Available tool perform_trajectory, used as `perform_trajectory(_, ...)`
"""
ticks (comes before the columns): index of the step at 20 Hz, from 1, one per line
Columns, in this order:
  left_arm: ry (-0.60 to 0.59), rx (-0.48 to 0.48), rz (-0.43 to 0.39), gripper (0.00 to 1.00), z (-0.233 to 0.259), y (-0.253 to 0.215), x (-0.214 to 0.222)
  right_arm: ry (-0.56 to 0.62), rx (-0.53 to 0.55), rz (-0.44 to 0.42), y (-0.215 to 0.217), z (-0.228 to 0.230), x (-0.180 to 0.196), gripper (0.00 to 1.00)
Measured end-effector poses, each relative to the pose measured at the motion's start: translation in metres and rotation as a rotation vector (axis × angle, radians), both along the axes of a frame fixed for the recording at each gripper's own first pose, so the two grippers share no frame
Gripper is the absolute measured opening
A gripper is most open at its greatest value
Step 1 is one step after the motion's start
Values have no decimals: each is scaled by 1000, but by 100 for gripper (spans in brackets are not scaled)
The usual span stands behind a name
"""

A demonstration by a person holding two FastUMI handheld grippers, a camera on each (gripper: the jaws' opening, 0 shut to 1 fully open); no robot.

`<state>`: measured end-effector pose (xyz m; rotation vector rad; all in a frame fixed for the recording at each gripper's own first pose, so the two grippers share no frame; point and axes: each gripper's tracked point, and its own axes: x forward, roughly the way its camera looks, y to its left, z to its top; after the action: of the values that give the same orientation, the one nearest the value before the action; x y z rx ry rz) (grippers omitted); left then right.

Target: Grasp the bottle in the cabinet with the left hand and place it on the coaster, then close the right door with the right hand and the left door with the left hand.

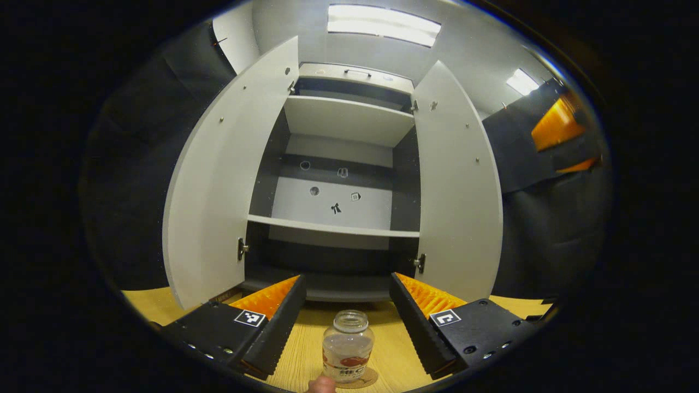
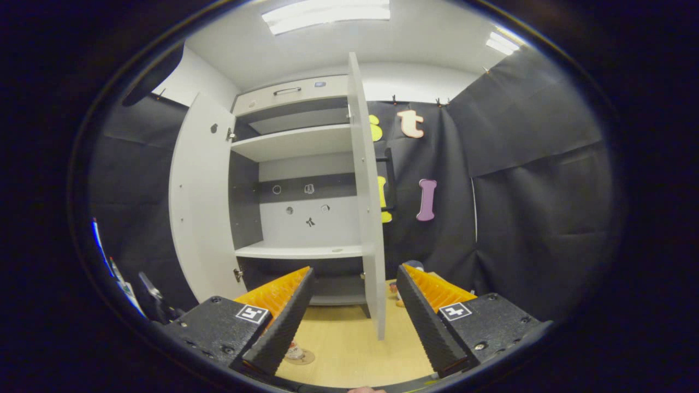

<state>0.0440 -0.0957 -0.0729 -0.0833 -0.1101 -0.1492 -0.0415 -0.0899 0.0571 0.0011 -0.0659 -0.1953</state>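
Left jaws: my left gripper [image 1: 347,322] stands spread wide, ridged inner faces apart and pinching nothing.
Bottle: between and just beyond my left jaws the bottle [image 1: 348,346] stands upright on the coaster [image 1: 367,379], out of the cabinet. Clear, round and squat, with an open mouth and a printed band low on its body.
Coaster: thin round disc, lying flat on the surface [image 1: 295,355], which is pale wood grain.
Right jaws: my right gripper [image 2: 354,314] is spread too, holding nothing, aimed at the thin edge of the right door [image 2: 367,207].
Doors: right door and left door [image 1: 218,185] are both swung fully out. Flat, smooth pale panels with small metal hinges.
Cabinet: the cabinet [image 1: 338,169] is boxy, with grey side walls, pale shelves and small marks on the back panel.
Step in hand: I judge the placing done and the right door next.
Risk, door: a smooth panel gives ridged jaws little bite. Pushing near the hinge side would likely slip or stall.
Risk, bottle: it sits near the doors' swing and near my left jaws. A careless sweep could tip it, as it looks light and open-topped.
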Motion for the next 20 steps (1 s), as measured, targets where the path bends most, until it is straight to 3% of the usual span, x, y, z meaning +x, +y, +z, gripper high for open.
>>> perform_trajectory(3,21,-13,-39,96,41,6,-8,-81,-33,-15,-27,37,13,98)
perform_trajectory(4,17,-8,-41,94,53,10,-12,-98,-33,-21,-38,50,21,94)
perform_trajectory(5,16,7,-35,96,61,15,-13,-104,-28,-32,-51,57,29,98)
perform_trajectory(7,33,34,-22,93,72,25,-16,-102,-14,-46,-75,69,47,98)
perform_trajectory(9,57,41,-16,96,79,30,-19,-104,-15,-58,-99,80,69,98)
perform_trajectory(12,93,-14,-24,94,84,33,-23,-101,2,-94,-132,91,100,98)
perform_trajectory(16,106,-10,64,97,75,59,-28,-80,-3,-75,-140,94,127,98)
perform_trajectory(17,105,9,88,94,73,67,-29,-103,-7,-72,-141,98,125,93)
perform_trajectory(19,108,28,104,99,70,73,-30,-103,-2,-67,-137,96,127,98)
perform_trajectory(20,108,28,106,95,70,74,-32,-111,-7,-62,-133,97,128,98)
